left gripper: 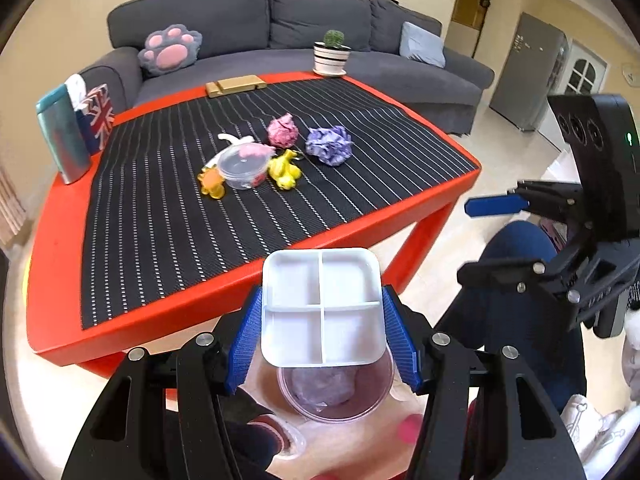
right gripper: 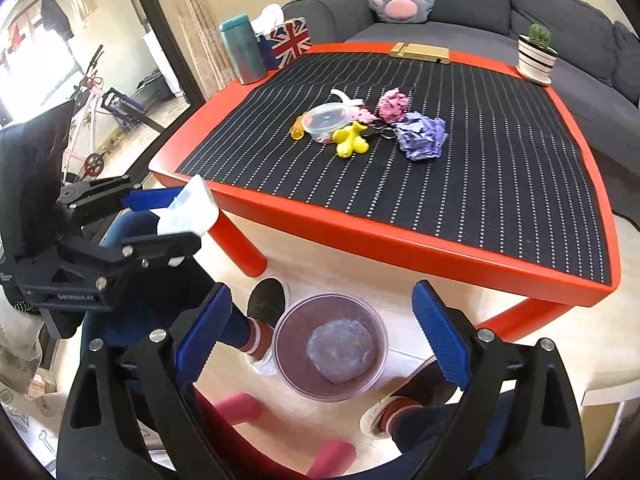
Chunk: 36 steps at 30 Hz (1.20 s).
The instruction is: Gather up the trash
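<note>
My left gripper (left gripper: pixel 322 330) is shut on a white four-compartment tray (left gripper: pixel 322 304), held off the table's near edge above a clear bin (left gripper: pixel 336 394) on the floor. The bin (right gripper: pixel 330 352) holds a purple crumpled wad (right gripper: pixel 340 354). The tray also shows in the right wrist view (right gripper: pixel 188 208). My right gripper (right gripper: pixel 316 332) is open and empty above the bin. On the red table (right gripper: pixel 400 232) lie a purple paper ball (right gripper: pixel 420 136), a pink paper ball (right gripper: pixel 392 104), a clear round container (right gripper: pixel 324 122) and yellow toys (right gripper: pixel 352 140).
A teal bottle (right gripper: pixel 242 50), a Union Jack tissue box (right gripper: pixel 288 42), a gold box (right gripper: pixel 420 54) and a potted cactus (right gripper: pixel 536 54) stand along the table's far edge. A grey sofa (left gripper: pixel 280 32) lies behind. The person's feet (right gripper: pixel 266 300) flank the bin.
</note>
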{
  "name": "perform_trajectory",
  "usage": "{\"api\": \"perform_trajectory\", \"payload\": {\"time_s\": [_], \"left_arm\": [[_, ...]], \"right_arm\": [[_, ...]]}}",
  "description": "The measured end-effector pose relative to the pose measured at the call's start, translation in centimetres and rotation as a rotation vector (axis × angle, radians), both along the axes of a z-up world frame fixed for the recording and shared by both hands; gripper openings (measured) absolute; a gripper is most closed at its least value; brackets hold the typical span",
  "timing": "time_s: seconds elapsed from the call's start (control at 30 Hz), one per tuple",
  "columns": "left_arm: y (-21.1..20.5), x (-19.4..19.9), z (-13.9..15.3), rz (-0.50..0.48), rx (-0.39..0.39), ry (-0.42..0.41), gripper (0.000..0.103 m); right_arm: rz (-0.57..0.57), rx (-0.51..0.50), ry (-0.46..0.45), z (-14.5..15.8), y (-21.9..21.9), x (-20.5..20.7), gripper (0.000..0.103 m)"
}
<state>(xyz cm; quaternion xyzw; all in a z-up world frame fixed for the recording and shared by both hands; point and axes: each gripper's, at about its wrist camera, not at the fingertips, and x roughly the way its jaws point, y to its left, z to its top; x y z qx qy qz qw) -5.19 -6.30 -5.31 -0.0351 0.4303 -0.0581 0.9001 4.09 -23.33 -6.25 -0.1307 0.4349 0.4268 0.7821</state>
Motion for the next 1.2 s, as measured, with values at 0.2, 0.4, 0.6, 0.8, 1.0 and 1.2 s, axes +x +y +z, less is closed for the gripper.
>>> {"api": "perform_trajectory", "payload": {"time_s": [0.2, 0.4, 0.6, 0.8, 1.0, 1.2], "left_arm": [[-1.1, 0.2, -0.3, -0.039, 0.000, 0.015, 0.057], [-1.2, 0.4, 0.1, -0.032, -0.028, -0.011, 0.090], [-0.4, 0.7, 0.0, 0.015, -0.017, -0.003, 0.095], [0.1, 0.7, 0.0, 0.038, -0.009, 0.000, 0.095], [0.3, 0.7, 0.0, 0.045, -0.010, -0.001, 0.095], [0.7, 0.7, 0.3, 0.057, -0.011, -0.006, 0.095]], "right_arm": [[-0.031, 0.006, 0.001, 0.0, -0.9, 0.6, 0.090], [-0.056, 0.011, -0.004, 0.4, -1.6, 1.0, 0.091], [-0.056, 0.012, -0.002, 0.3, -1.6, 1.1, 0.093], [-0.049, 0.011, 0.005, 0.1, -1.3, 1.2, 0.094], [-0.042, 0.012, 0.004, 0.2, -1.1, 1.1, 0.095], [-0.044, 0.015, 0.000, 0.6, -1.1, 1.0, 0.095]]}}
